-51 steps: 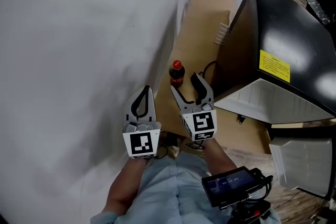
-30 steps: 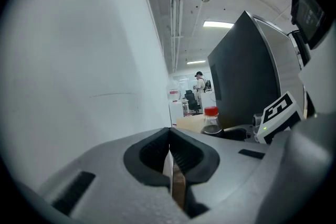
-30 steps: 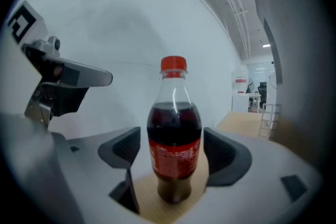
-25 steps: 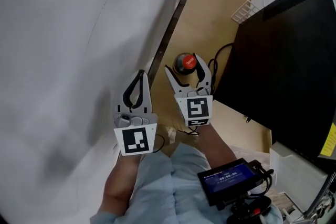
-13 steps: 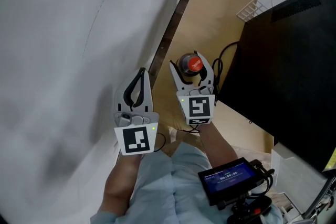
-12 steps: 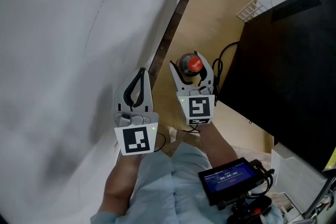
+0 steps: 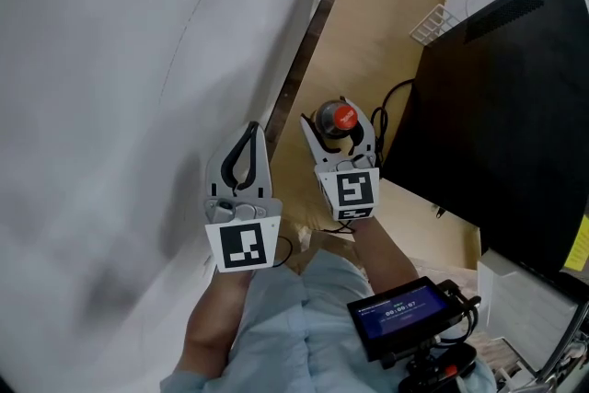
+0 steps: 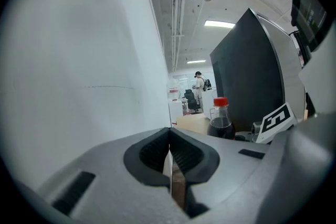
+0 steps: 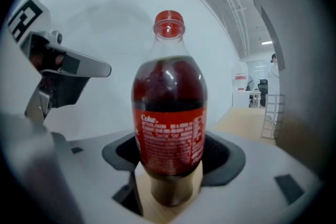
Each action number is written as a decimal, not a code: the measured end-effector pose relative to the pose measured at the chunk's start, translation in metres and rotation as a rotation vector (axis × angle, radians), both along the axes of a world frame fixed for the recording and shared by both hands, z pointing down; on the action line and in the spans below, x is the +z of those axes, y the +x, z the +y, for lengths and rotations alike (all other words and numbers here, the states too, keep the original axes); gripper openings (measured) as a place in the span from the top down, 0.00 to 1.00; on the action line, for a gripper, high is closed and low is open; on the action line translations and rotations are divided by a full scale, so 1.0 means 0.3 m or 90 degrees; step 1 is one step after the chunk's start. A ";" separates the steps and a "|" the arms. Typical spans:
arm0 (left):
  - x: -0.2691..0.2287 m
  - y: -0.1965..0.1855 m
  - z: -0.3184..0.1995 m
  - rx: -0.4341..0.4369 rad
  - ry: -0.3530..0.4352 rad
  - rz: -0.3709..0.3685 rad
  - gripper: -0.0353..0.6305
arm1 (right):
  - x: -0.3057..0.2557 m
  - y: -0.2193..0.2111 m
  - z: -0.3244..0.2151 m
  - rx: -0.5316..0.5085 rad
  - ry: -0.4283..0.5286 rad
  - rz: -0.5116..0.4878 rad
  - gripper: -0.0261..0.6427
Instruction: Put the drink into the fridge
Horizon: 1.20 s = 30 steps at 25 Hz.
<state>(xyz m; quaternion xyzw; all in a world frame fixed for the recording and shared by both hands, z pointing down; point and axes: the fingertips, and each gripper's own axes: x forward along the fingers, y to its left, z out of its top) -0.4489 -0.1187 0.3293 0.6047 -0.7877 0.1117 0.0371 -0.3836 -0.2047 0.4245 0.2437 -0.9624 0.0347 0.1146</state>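
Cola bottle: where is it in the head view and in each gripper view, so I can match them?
Head view: cola bottle just above centre, red cap toward the camera.
Left gripper view: cola bottle right of centre, small, against the black fridge.
Right gripper view: cola bottle dead centre, close up, label facing the camera.
Shared landmark: the white wall, left of the bottle in all three.

White wall [image 7: 110, 106], tan wooden surface [image 7: 386, 14]
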 end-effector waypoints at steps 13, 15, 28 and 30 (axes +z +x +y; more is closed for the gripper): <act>-0.150 0.076 0.061 0.037 0.062 -0.018 0.94 | -0.193 0.070 0.153 0.002 0.026 -0.032 0.50; -0.158 0.099 0.075 0.044 0.063 -0.016 0.93 | -0.212 0.095 0.179 0.007 0.029 -0.035 0.50; -0.158 0.344 0.140 0.084 0.073 -0.019 0.94 | -0.271 0.341 0.313 0.016 0.044 -0.050 0.50; -0.158 0.415 0.154 0.090 0.076 -0.022 0.94 | -0.276 0.410 0.335 0.019 0.042 -0.049 0.50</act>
